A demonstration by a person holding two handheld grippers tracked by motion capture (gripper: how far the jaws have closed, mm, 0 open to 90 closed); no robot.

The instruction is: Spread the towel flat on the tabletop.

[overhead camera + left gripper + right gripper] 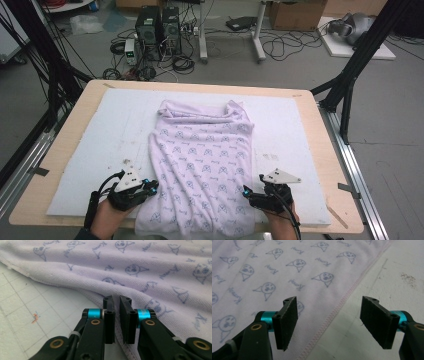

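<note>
With the printed cloth [202, 165] lying mid-mat toward six o'clock, the grasping step is half done: the left gripper [117, 316] pinches its hem, while the right gripper [329, 322], jaws apart astride the opposite edge, must next clamp down.

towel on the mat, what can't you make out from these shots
- Towel: near hem in the high view, cut off by the bottom edge.
- Left gripper: its view leaves open whether the near-shut pads pinch the hem; their own black faces hide it.
- Print words: high view, too small to read.
- Right gripper: open astride the hem.
</note>
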